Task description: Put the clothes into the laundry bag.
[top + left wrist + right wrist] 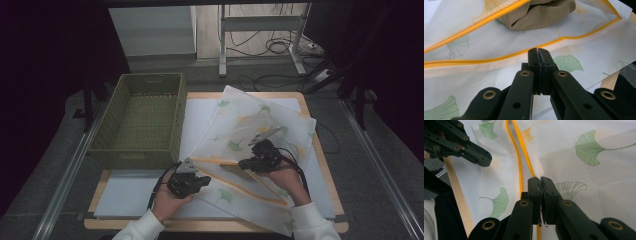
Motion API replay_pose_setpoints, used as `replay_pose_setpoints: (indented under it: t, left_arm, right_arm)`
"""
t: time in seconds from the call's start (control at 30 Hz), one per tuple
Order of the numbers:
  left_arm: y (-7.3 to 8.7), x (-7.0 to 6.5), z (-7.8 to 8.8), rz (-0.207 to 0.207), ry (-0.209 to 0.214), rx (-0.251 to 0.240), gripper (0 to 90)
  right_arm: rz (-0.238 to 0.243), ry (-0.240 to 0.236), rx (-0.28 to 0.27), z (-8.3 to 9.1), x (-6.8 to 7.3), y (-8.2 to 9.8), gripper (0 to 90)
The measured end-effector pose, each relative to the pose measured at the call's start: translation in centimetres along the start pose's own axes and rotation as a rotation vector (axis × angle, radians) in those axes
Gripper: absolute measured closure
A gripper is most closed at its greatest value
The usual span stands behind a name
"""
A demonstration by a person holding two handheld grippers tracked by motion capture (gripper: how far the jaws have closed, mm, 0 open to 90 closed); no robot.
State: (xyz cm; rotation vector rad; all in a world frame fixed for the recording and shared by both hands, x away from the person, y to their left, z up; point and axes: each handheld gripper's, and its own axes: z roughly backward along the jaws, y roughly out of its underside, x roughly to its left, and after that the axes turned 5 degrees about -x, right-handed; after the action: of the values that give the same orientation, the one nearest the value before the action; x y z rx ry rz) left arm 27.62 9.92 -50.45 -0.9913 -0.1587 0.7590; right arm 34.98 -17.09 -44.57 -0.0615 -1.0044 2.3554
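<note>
Mesh, white and sheer, printed with green and yellow ginkgo leaves: one zippered laundry bag point(250, 145) lay spread across the right half of the white table mat point(125, 195), its orange zipper point(499, 58) running along the open mouth. One khaki garment point(539, 13) sat bunched inside, seen through the opening in the left gripper view. One green woven basket point(142, 120) stood at the mat's left, nothing showing inside it.

Left gripper point(538, 51) had its jaws pressed together at the lower zipper edge; whether mesh was pinched between them I could not tell. Right gripper point(541, 180) was closed likewise, tips at the orange zipper line, apparently nipping the upper layer of the bag.

Judged step: working the bag's mouth, with the garment already in. Next move likely calls for finding the zipper pull, one gripper holding the edge taut while the other draws along the track.

Count: two grippers, one bag, one garment, one basket.
</note>
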Motion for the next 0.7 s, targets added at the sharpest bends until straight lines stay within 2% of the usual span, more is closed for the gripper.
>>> replay_pose_setpoints:
  t: [0.7]
  left_arm:
    - [0.1, 0.5, 0.1, 0.010, -0.016, -0.006, 86.8]
  right_arm:
    - [-0.013, -0.020, 0.100, -3.1, -0.1, 1.4, 84.0]
